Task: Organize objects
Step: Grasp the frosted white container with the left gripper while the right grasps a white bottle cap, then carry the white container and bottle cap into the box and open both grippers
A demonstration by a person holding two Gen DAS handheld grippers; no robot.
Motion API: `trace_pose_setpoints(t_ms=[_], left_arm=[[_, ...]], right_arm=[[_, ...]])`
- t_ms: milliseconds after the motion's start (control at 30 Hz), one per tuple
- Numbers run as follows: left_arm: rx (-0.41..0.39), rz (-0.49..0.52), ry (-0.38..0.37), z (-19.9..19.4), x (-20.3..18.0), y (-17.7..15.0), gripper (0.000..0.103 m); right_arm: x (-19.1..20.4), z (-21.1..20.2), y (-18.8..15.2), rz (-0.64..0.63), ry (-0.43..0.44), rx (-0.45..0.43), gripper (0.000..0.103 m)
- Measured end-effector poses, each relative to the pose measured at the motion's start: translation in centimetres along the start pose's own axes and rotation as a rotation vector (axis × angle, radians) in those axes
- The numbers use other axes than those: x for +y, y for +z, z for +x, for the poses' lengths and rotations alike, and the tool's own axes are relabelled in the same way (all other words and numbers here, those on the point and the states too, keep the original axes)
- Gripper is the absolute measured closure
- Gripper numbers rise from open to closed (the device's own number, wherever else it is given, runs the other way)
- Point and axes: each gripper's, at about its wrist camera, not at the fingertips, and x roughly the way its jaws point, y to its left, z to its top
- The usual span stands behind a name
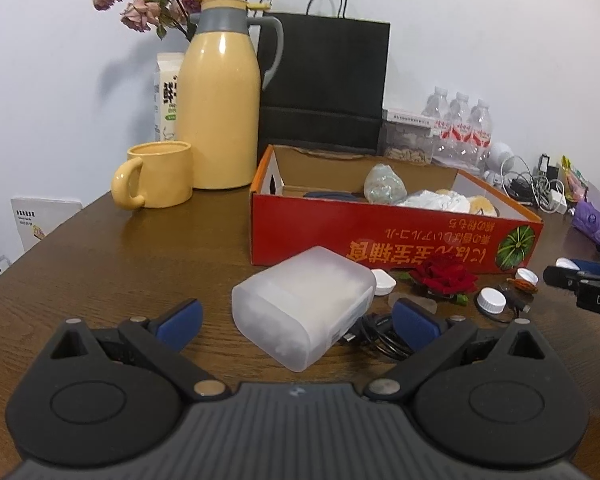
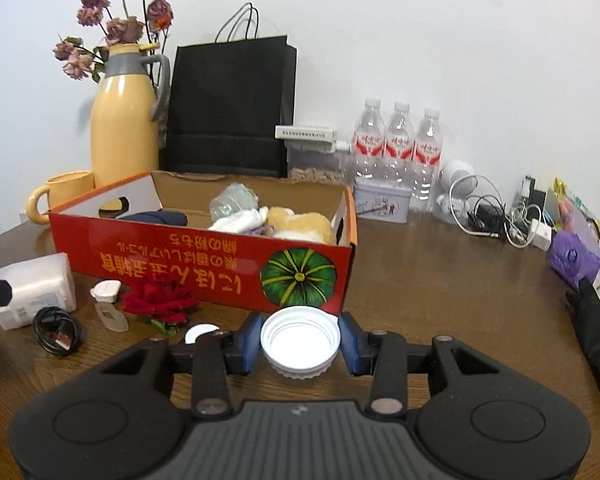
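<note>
A red cardboard box with several items inside stands mid-table. My left gripper is open, its blue fingertips on either side of a frosted white plastic case lying on the table. My right gripper is shut on a white bottle cap, open side up, just in front of the box. A red fabric rose, small white lids, a white pod and a coiled black cable lie before the box.
A yellow thermos, a yellow mug, a black paper bag and dried flowers stand behind the box. Water bottles, a tin, tangled chargers, a purple bag and a black umbrella are right.
</note>
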Motion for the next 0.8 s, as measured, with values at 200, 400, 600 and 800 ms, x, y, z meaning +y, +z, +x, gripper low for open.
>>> trace_pose_setpoints(t_ms=[200, 400, 600, 800], left_arm=[[0.063, 0.1, 0.009, 1.9, -0.2, 0.9, 0.0], [0.116, 0.14, -0.027, 4.6, 0.0, 2.1, 0.0], [0.155, 0.113, -0.049, 6.7, 0.0, 2.5, 0.0], [0.165, 0.029, -0.046, 7.4, 1.2, 2.3, 0.005]], right_arm=[[0.1, -0.1, -0.1, -0.003, 0.006, -0.009, 0.064], [0.3, -0.3, -0.1, -0.011, 0.013, -0.015, 0.064], [0.2, -0.3, -0.1, -0.009, 0.016, -0.018, 0.064], [0.2, -0.3, -0.1, -0.01, 0.019, -0.016, 0.064]])
